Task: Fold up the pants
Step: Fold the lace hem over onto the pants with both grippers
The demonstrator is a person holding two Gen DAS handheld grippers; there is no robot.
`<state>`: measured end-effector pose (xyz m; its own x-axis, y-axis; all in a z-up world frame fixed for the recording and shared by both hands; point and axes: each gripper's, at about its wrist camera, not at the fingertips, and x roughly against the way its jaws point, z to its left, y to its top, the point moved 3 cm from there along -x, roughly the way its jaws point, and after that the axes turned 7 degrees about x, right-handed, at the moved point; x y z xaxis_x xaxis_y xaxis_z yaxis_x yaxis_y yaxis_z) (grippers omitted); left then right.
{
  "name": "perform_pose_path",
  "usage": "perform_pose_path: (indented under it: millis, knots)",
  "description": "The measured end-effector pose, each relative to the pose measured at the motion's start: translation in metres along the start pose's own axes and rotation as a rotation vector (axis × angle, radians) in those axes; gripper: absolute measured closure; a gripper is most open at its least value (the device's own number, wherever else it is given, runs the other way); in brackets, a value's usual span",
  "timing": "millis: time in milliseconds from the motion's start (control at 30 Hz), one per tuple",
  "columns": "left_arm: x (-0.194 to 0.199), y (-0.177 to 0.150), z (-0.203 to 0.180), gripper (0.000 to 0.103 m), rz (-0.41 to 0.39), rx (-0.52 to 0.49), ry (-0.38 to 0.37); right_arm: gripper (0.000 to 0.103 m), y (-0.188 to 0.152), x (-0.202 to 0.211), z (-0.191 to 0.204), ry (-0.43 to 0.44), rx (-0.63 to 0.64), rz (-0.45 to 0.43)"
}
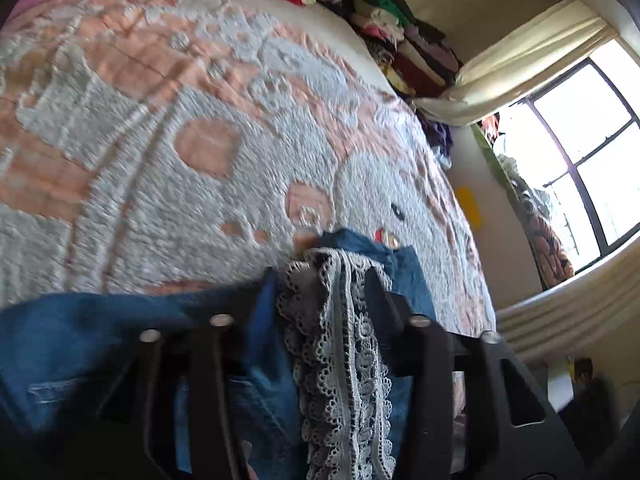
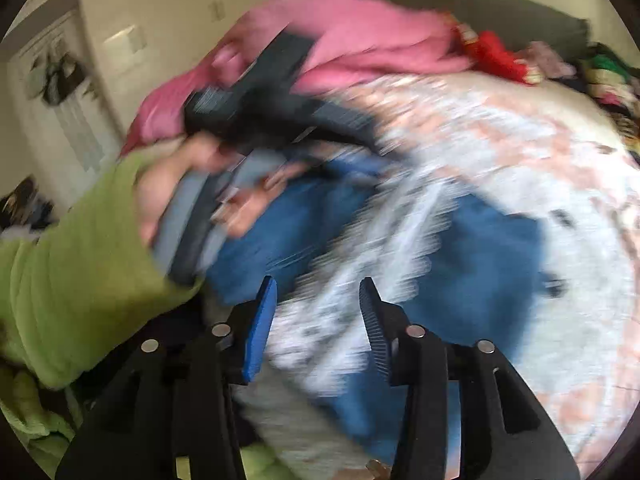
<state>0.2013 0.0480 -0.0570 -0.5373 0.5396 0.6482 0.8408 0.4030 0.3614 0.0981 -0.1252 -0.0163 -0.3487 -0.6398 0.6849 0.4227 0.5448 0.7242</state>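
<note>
A: A bed with a pink-and-white bedspread (image 1: 200,120) fills the room, with a window (image 1: 580,140) beyond its far side. Where are the pants?

B: The blue pants (image 1: 72,344) lie on the near edge of the bedspread. Their lace trim (image 1: 340,340) runs up between the fingers of the left gripper (image 1: 324,280). The jaws stand partly spread with the cloth bunched between them; I cannot tell if the pads press on it.

A: And the right gripper (image 2: 318,304)?

B: Jaws spread, nothing pinched. Lace and blue cloth lie blurred just past its tips. Farther along the pants is the person's left hand (image 2: 180,184), in a green sleeve (image 2: 80,280).

A: Which step?

B: I'd judge a fold just laid down. Next, both grippers need a fresh hold on the near edge. Past the pants, at the bedspread's far end, sit a pink blanket (image 2: 360,28) and stacked clothes (image 1: 408,48).
</note>
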Motion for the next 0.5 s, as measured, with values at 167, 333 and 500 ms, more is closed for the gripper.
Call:
perform_pose_path:
  millis: [167,333,500]
  knots:
    - [-0.020,-0.001,-0.002,0.071,0.028,-0.005,0.081,0.053,0.003,0.009,-0.077,-0.153,-0.133,-0.010]
    - [-0.013,-0.006,-0.022,0.092,-0.024,-0.103,0.108,0.052,0.007,-0.016,-0.102,-0.197,-0.129,0.039]
    - [-0.018,-0.005,-0.015,0.089,-0.042,-0.165,0.210,0.053,0.000,-0.058,-0.119,-0.265,-0.092,0.164]
